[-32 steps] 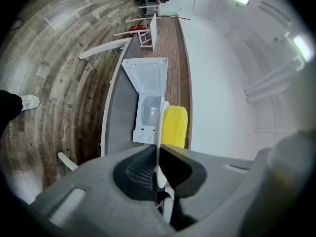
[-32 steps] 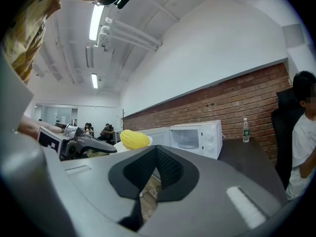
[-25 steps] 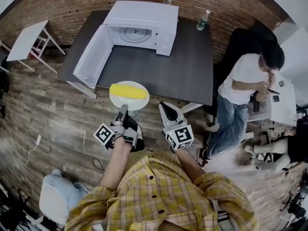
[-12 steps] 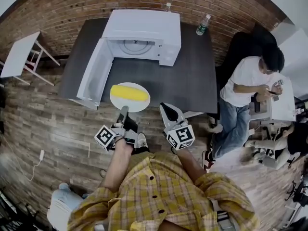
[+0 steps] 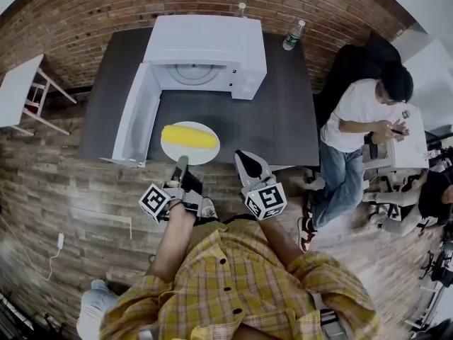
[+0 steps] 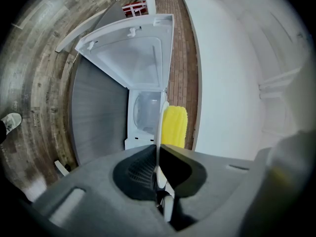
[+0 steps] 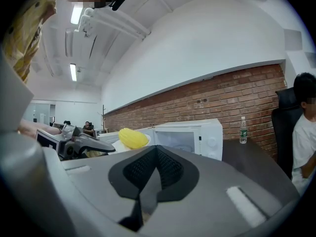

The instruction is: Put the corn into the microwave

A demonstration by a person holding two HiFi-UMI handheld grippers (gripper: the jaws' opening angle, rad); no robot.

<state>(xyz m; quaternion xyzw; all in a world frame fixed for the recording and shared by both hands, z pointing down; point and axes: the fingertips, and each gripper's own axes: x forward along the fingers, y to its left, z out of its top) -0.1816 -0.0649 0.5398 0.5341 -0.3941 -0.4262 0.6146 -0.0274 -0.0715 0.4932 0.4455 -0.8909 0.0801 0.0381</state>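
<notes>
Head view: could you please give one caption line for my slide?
Left gripper clamps the rim of a white plate carrying the corn, in front of the open microwave.

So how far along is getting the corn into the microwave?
Done: the microwave door stands open. In hand: the left gripper clamps the rim of the white plate carrying the corn, short of the microwave; the right gripper is shut, empty. Left: set the corn inside.

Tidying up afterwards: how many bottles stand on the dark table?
2. The green-label bottle stands near the far right corner of the table, right of the microwave. The second bottle peeks up behind the microwave, mostly hidden. Others could hide behind it.
</notes>
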